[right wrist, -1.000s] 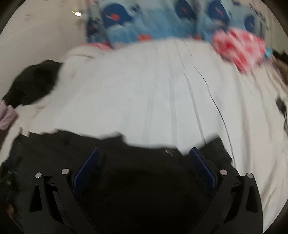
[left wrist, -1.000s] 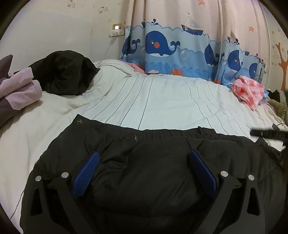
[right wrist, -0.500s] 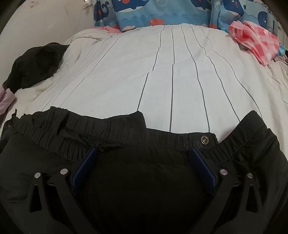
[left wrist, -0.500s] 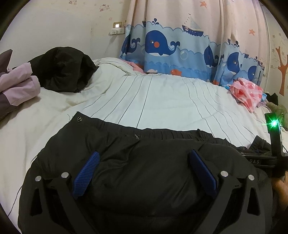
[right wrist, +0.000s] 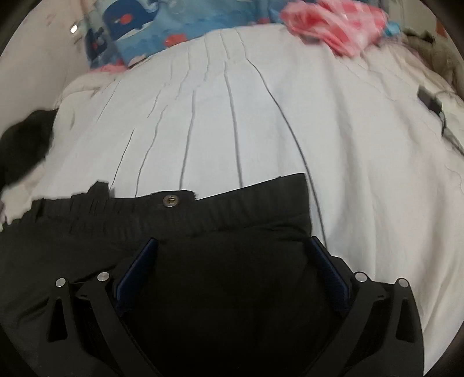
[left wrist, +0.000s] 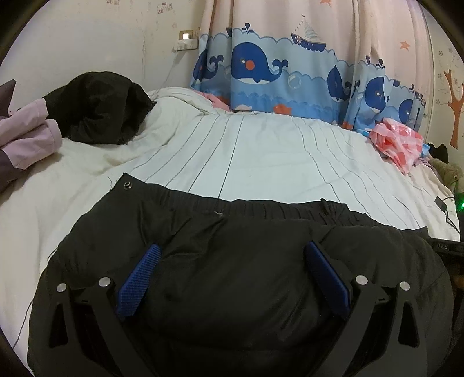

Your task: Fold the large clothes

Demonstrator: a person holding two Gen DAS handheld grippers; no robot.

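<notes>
Left gripper (left wrist: 232, 272): jaws standing wide apart, gripping nothing, blue pads hovering over the black padded trousers (left wrist: 232, 232). Right gripper (right wrist: 232, 266): jaws likewise spread wide, holding nothing, above the same garment's elastic waistband with metal snap (right wrist: 170, 200). The trousers are lying flat on the striped white bed (left wrist: 261, 150). No legible labels showing.

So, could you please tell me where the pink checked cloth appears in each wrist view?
Left wrist: pink checked cloth lies at the right edge, on the striped bedsheet below the whale curtain.
Right wrist: it sits at the top right, blurred.
Shared landmark: the whale curtain.
</notes>
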